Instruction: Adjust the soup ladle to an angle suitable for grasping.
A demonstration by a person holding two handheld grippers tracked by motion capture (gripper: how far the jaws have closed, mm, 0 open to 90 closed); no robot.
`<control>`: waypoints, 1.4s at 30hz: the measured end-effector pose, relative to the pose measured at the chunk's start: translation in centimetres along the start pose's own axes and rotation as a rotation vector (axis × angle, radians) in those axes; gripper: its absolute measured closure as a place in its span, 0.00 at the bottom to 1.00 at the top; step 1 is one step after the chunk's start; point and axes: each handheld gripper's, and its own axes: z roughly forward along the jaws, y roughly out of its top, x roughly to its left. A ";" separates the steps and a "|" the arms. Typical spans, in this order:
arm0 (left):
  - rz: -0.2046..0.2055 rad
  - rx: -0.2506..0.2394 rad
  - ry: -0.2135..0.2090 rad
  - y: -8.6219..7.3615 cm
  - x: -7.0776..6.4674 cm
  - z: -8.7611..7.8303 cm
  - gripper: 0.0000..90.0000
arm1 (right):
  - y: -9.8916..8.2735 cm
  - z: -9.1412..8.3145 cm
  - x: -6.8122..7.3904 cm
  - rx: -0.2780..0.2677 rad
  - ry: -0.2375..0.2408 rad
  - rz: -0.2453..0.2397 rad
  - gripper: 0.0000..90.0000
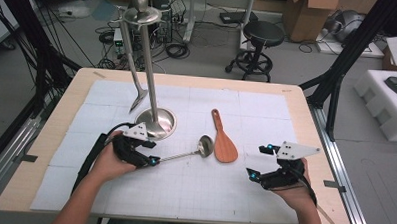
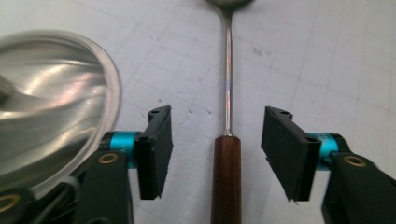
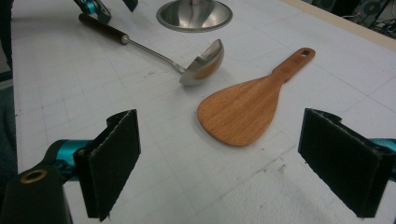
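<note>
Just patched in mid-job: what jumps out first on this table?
The tall steel stand at the table's far left, a steel utensil hanging from its top. In front of it the ladle lies on the mat, its wooden handle between the open jaws of the left hand-held gripper, untouched. A wooden rice paddle lies just right of the ladle's bowl.

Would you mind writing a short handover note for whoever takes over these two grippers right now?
Left gripper: open, jaws either side of the ladle's wooden handle, pads not touching it.
Right gripper: open, holding nothing, facing the wooden rice paddle.
Things: the ladle lies on the white mat, bowl beside the paddle; the steel rack stands behind, one utensil hanging from its top.
Done: one utensil hangs on the rack.
Left, as it seems: ladle and paddle both lie on the mat, presumably to be hung too.
</note>
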 end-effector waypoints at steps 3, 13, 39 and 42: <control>-0.013 -0.062 0.023 0.1 -0.3 -1.7 0.40 | 0.1 -0.1 0.1 -0.005 0.002 -0.004 0.13; -0.006 -0.276 0.066 -0.8 -1.4 -6.6 0.29 | 0.3 -0.5 0.2 -0.022 0.004 -0.010 0.13; -0.042 -0.505 0.121 -2.3 -0.1 -11.1 0.06 | 0.0 -1.4 0.1 -0.041 -0.008 -0.003 0.13; -0.050 -0.506 0.123 -2.4 0.0 -11.1 0.06 | -0.1 -1.4 0.0 -0.038 -0.008 -0.001 0.13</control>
